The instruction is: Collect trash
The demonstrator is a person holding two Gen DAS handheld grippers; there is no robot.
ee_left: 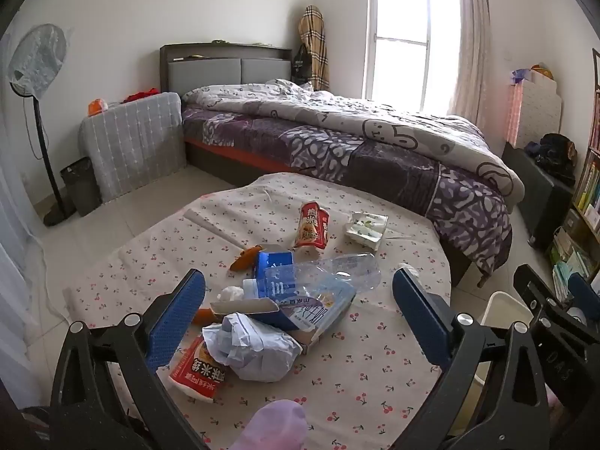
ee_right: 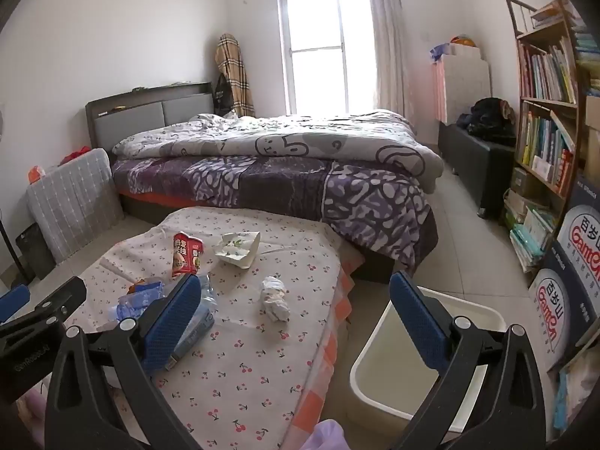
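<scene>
Trash lies on a table with a cherry-print cloth (ee_left: 356,367): a crumpled pale bag (ee_left: 255,348), a red noodle packet (ee_left: 195,371), a blue carton (ee_left: 296,300), a crushed clear bottle (ee_left: 330,273), a red snack cup (ee_left: 311,227) and a white paper box (ee_left: 365,227). My left gripper (ee_left: 298,318) hangs open above the near pile, nothing between its fingers. My right gripper (ee_right: 296,322) is open too, over the table's right edge; a crumpled tissue (ee_right: 275,298) lies ahead between its fingers. A white bin (ee_right: 378,371) stands on the floor beside the table.
A bed (ee_right: 281,172) with a purple quilt stands behind the table. A bookshelf (ee_right: 543,120) and stacked boxes (ee_right: 570,285) line the right wall. A fan (ee_left: 37,60) and a dark small bin (ee_left: 80,185) stand at the left wall, by a covered nightstand (ee_left: 131,142).
</scene>
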